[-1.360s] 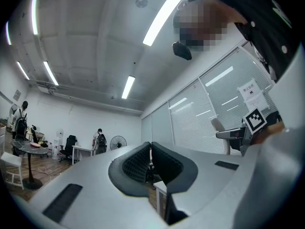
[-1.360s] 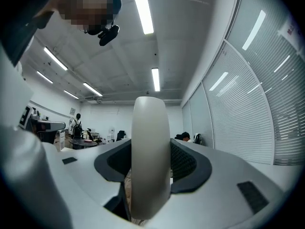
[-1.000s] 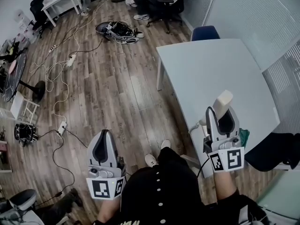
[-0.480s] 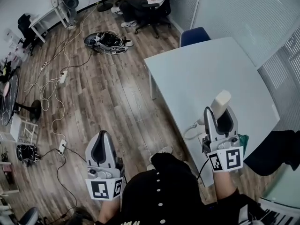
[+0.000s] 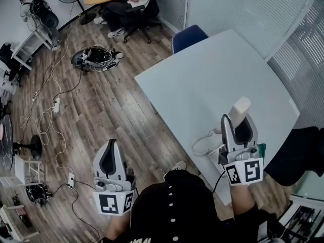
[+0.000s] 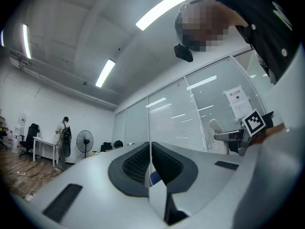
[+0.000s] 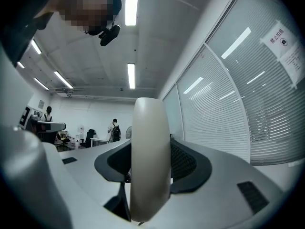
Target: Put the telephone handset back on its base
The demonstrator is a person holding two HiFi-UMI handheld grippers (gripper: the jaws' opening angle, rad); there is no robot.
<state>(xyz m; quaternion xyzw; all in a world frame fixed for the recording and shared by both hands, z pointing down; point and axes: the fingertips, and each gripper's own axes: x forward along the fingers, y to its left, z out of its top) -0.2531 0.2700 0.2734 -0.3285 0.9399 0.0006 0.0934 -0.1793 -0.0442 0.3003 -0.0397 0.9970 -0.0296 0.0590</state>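
I hold handset [image 5: 240, 107] clamped in right tongs [image 5: 239, 121] over worktop [image 5: 212, 70] near edge; left tongs [image 5: 111, 145] together, empty.

My left gripper [image 5: 110, 145] is held low at my left side, jaws pressed together with nothing between them. My right gripper [image 5: 238, 125] points forward, jaws clamped on the handset [image 5: 240, 107].

- Broad bare room is offered over the white table [image 5: 212, 80], ahead of the right gripper [image 5: 238, 121].
- The gap between that gripper's jaws is filled by the handset [image 5: 240, 108].
- A looped white cord [image 5: 203, 146] is seen at the table's near edge, just left of that gripper.
- The far edge is flanked by a blue chair [image 5: 186, 37].
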